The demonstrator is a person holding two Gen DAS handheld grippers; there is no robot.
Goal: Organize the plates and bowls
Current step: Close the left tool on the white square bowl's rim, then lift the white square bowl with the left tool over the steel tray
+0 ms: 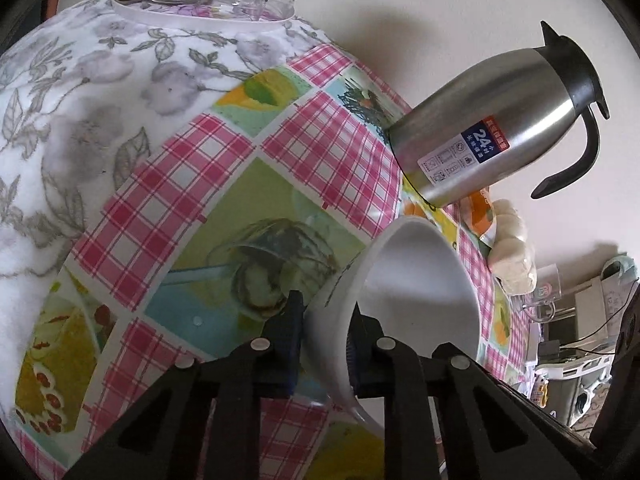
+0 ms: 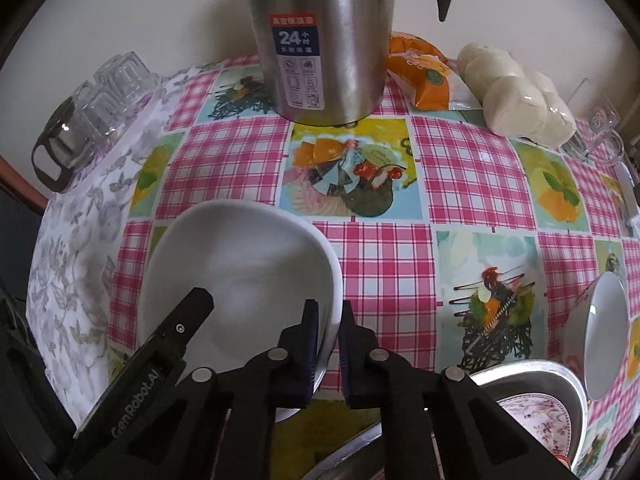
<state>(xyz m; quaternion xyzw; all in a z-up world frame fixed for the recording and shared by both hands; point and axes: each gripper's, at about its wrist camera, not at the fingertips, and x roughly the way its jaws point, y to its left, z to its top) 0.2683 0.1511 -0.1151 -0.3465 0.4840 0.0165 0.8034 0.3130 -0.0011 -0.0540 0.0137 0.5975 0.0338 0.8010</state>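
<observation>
A white bowl [image 2: 240, 264] sits on the checked tablecloth [image 2: 472, 168]. My right gripper [image 2: 329, 344] is shut on its right rim, one finger inside and one outside. My left gripper [image 1: 326, 344] is shut on the same white bowl [image 1: 424, 280] at its other rim; one left finger [image 2: 188, 316] shows inside the bowl in the right wrist view. A second white bowl [image 2: 604, 332] stands at the right. A floral plate [image 2: 536, 424] lies in a metal dish [image 2: 500, 384] at the lower right.
A steel thermos jug [image 2: 320, 36] stands at the back, also in the left wrist view [image 1: 492, 120]. Glass cups [image 2: 104, 96] sit at the back left on a floral cloth [image 2: 72, 240]. An orange packet [image 2: 424, 72], bagged buns [image 2: 516, 92] and a glass mug [image 2: 596, 128] sit at the back right.
</observation>
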